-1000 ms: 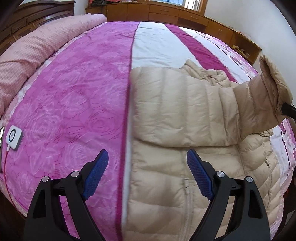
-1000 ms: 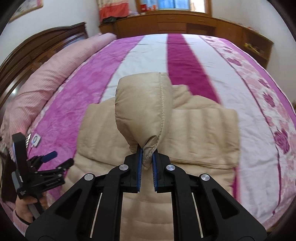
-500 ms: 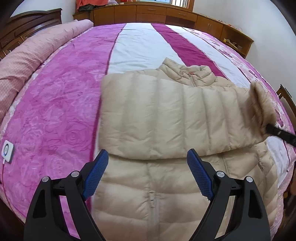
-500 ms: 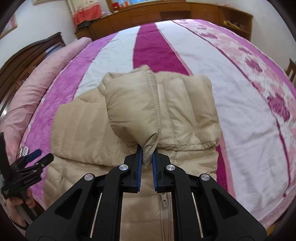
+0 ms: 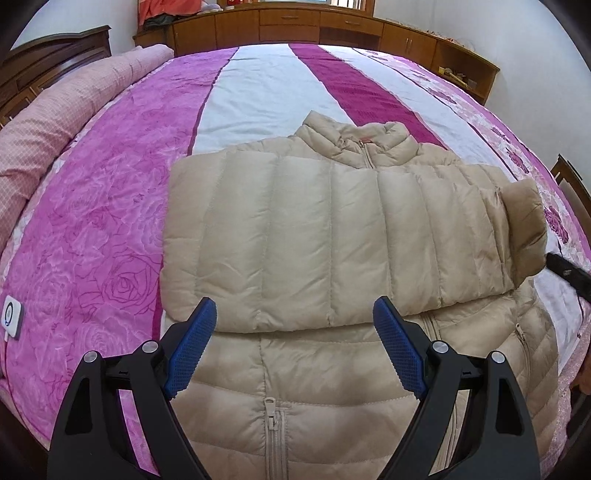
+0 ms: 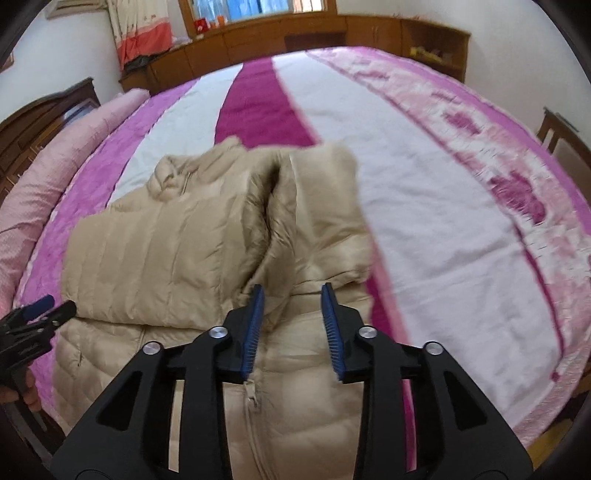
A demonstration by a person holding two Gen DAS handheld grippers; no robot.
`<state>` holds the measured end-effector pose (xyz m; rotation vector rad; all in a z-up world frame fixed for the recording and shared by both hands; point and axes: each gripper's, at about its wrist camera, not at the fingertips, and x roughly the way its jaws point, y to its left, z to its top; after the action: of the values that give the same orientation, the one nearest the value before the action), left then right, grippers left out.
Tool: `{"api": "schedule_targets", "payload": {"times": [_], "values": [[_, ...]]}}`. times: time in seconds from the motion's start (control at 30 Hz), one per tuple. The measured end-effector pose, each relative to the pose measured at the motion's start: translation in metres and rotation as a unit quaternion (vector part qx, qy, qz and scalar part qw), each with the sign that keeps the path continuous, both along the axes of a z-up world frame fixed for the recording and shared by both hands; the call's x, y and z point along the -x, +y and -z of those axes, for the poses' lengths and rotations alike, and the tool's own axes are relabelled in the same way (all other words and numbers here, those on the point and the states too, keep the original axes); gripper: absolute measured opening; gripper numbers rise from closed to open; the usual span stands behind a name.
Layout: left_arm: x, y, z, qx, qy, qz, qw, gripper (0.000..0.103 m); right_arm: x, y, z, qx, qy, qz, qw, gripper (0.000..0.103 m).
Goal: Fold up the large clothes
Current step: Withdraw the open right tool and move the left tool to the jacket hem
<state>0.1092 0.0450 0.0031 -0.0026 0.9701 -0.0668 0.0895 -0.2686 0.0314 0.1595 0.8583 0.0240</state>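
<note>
Right gripper [image 6: 291, 314]: jaws partly apart and just been opening. The cuff [image 6: 255, 291] of the sleeve [image 6: 317, 206] sits at the tips, close to the left pad; the pads do not press it. The right-wrist view is motion-blurred, so whether the cuff brushes that pad I cannot tell.

Left gripper [image 5: 295, 332]: jaws wide apart, nothing between them, hovering above the near half of the jacket [image 5: 332, 236], just over the lower edge of the folded sleeve. Seen from the right wrist it sits at the jacket's left edge, held by a hand [image 6: 22, 391].

Jacket: beige, quilted, lying front up on the bed [image 5: 110, 229], collar [image 5: 362, 144] at the far end, zipper [image 5: 271, 410] running toward the near edge. 1 sleeve is folded flat across the chest from the left. The other sleeve, by the right gripper, lies bunched over the jacket's right shoulder and partly stands up.

Bed: cover in pink, white and magenta stripes. A rolled pink quilt [image 5: 48, 122] lies along the left side. A small white device [image 5: 11, 315] rests on the cover at the near left edge. Wooden cabinets [image 5: 332, 27] line the far wall, and a curtain [image 6: 144, 29] hangs at far left in the right-wrist view.
</note>
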Motion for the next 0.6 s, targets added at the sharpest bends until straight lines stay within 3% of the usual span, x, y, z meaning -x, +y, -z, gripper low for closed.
{"api": "schedule_targets", "payload": {"times": [0.2, 0.47, 0.6], "values": [[0.015, 0.001, -0.001, 0.000, 0.000, 0.001, 1.0000, 0.084, 0.023, 0.001, -0.005, 0.009, 0.002, -0.035, 0.999, 0.048], [0.063, 0.032, -0.002, -0.027, -0.003, -0.027, 0.9993, 0.084, 0.073, -0.014, 0.030, 0.055, 0.043, -0.043, 0.997, 0.052], [0.087, 0.051, 0.003, -0.017, 0.013, -0.043, 0.9989, 0.084, 0.097, -0.025, 0.047, 0.062, 0.063, -0.035, 0.995, 0.059]]}}
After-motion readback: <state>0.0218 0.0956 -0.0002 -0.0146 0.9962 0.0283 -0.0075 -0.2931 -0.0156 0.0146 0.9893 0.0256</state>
